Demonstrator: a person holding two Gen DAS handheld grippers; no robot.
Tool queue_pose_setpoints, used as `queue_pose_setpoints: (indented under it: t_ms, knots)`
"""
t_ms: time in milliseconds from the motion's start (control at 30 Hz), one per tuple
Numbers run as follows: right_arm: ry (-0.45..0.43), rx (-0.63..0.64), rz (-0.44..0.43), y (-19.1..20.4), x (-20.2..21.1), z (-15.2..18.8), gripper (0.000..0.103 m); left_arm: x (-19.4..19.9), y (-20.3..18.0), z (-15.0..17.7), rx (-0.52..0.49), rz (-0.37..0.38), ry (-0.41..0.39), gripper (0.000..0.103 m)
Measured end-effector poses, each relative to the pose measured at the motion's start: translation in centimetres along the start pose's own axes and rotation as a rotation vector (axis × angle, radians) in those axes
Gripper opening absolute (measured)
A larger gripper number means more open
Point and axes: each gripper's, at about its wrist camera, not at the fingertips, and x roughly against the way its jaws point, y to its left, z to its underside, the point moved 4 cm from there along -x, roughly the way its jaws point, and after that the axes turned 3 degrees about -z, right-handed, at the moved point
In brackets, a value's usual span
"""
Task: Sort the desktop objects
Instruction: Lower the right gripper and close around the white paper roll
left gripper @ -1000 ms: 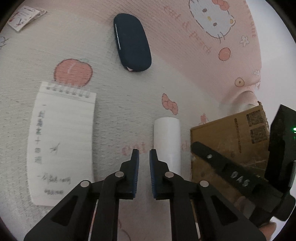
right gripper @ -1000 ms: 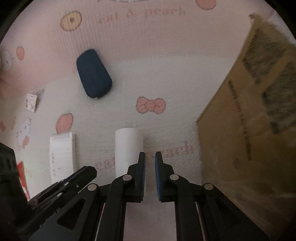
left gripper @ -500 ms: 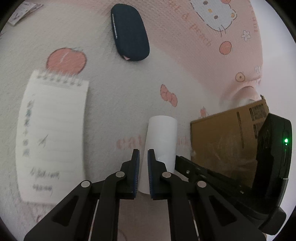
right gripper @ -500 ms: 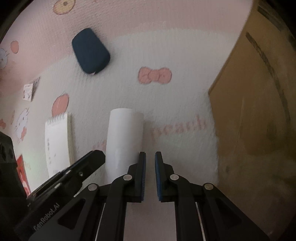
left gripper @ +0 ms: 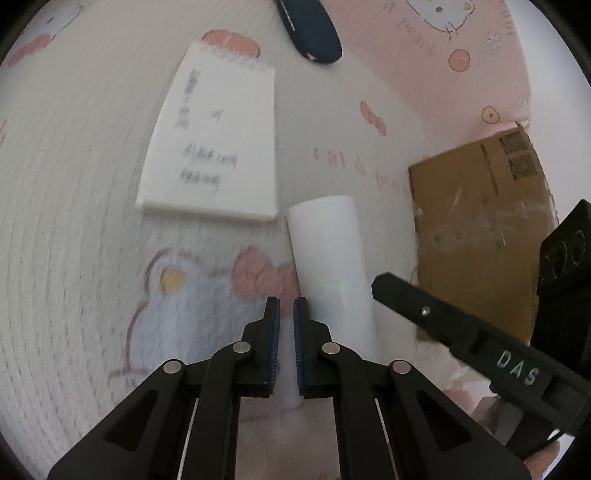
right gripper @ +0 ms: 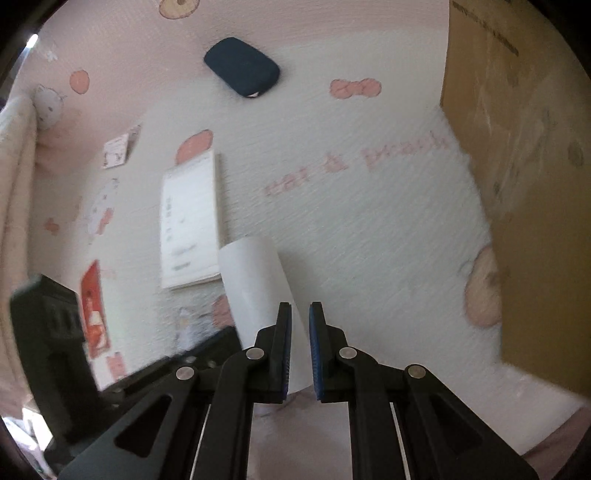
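Red card (right gripper: 94,308), prob., right-view only

White roll (left gripper: 328,254), navy case (right gripper: 242,66) (pink cartoon-print cloth (right gripper: 369,229)), brown box (left gripper: 476,221).

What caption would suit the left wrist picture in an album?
Shut left hand-held gripper above a patterned cloth, near a white roll, notepad, dark case and cardboard box.

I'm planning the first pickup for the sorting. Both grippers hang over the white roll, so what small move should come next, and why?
Probably open the right gripper first. Both it and the left gripper are shut and empty, and the white roll lies flat beside the cardboard box, wider than the closed fingers.
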Motion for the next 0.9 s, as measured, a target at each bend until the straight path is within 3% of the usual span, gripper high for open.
queue_pose_setpoints:
  t_ms: [367, 467, 500, 567, 900]
  knots:
    - [0.016, -0.024, -0.065, 1.9, -0.8, 3.9, 0.008, 2.3, 0.7, 0.6, -0.024, -0.004, -0.051, 0.007]
    - [0.003, -0.045, -0.08, 1.2, -0.6, 3.7, 0.015, 2.3, 0.8, 0.6, 0.005, 0.022, -0.055, 0.016]
    - [-0.002, -0.06, -0.084, 0.9, -0.6, 3.6, 0.019, 2.3, 0.9, 0.5, 0.017, 0.032, -0.06, 0.028]
    - [-0.011, -0.098, -0.098, 0.0, -0.5, 3.4, 0.037, 2.3, 0.9, 0.4, 0.042, 0.048, -0.072, 0.046]
    - [-0.024, -0.219, -0.221, -2.4, -1.6, 2.5, 0.04, 1.9, 0.3, -0.3, 0.107, 0.118, -0.122, 0.047]
